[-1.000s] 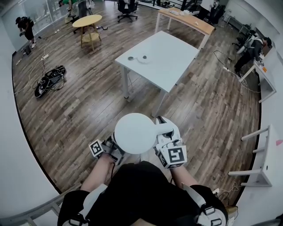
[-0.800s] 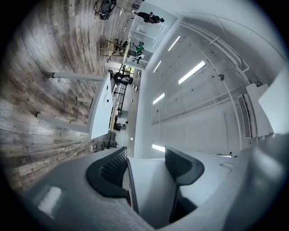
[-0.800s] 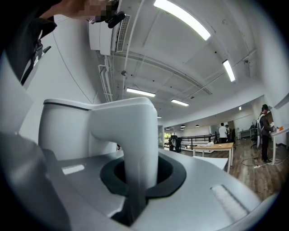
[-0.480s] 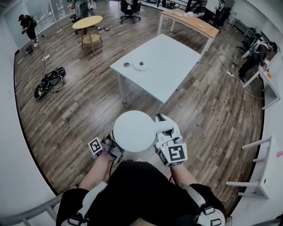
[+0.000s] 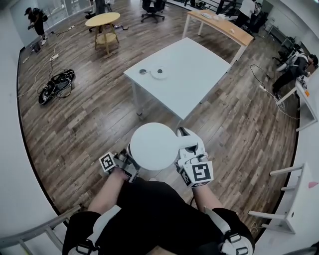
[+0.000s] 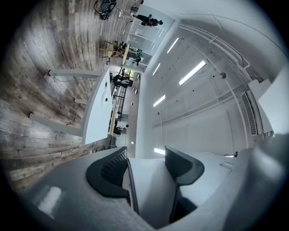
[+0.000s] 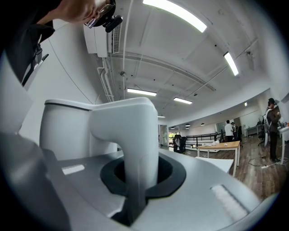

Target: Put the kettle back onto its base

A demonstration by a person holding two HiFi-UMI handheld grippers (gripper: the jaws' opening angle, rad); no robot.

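Right claw [image 7: 142, 176] is clamping the handle of the white round kettle [image 5: 152, 147], left claw [image 6: 145, 169] pinching its side; probably mid-carry. Next: lowering it squarely onto the white disc base [image 5: 159, 74], upper centre.

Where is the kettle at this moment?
In the head view, the white kettle is low centre, held between the left gripper and right gripper, over the wood floor just short of the white table.

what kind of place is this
Likely an open-plan office or lab: a white rectangular table, a long light-wood desk and a black wheeled office chair stand on one wide plank floor.
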